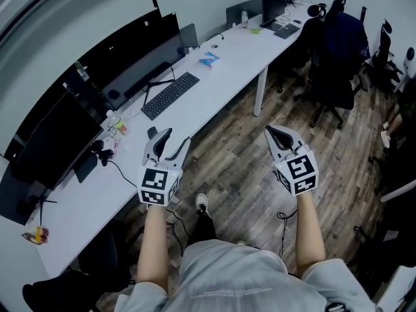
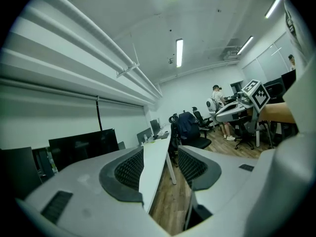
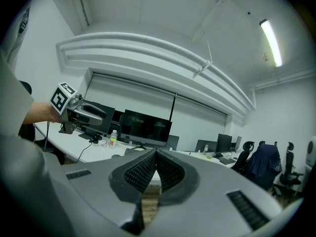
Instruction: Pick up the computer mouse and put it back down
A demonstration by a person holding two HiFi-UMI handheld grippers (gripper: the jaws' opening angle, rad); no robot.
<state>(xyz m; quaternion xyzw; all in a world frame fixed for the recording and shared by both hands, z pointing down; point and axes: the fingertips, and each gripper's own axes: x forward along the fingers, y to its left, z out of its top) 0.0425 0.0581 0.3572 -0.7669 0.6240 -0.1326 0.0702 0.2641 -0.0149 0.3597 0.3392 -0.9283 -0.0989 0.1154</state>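
Fingers (image 2: 129, 171) of the left gripper (image 1: 177, 137) stand well apart with nothing between them. Those of the right gripper (image 1: 272, 131) are pressed together, also empty. Both grippers hang over the brown wood-plank floor (image 1: 240, 168), beside the long white desk (image 1: 227, 67). On the desk stand wide black monitors (image 1: 52, 142) and a flat black keyboard (image 1: 170, 95). A small dark rounded object (image 1: 151, 133), apparently the computer mouse, lies near the desk edge just beside the left gripper. Judged from this, the task is not begun: reaching, grasping, lifting and setting the mouse down all remain.
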